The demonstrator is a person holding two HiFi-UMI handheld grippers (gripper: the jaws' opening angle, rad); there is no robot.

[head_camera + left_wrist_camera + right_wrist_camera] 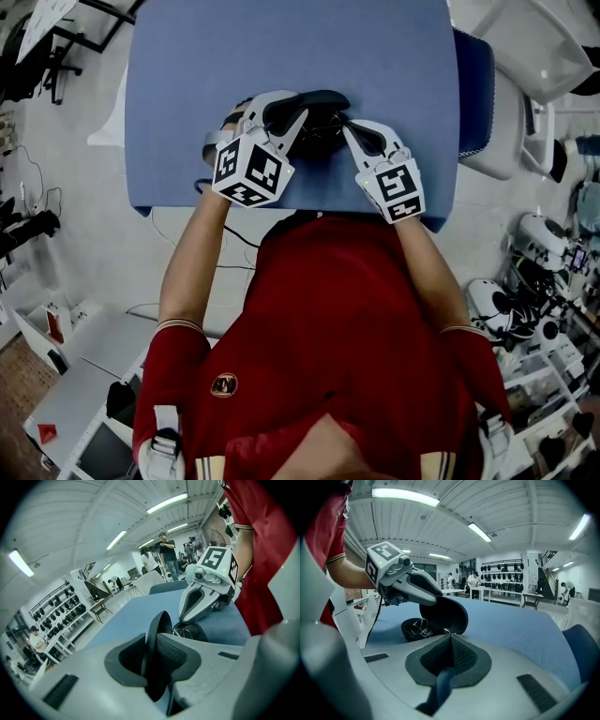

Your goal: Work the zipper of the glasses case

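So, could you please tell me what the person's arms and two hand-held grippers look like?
Both the left hand-held gripper and the right hand-held gripper have smooth pale grey shells, dark mesh-textured pads and a white cube of black square markers. A dark cable trails from the left one. The person wears a red short-sleeved shirt with pale striped cuffs.

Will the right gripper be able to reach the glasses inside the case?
Probably yes. The left gripper holds the lid up, so the glasses lie uncovered just ahead of the right gripper; its fingers are shut, though.
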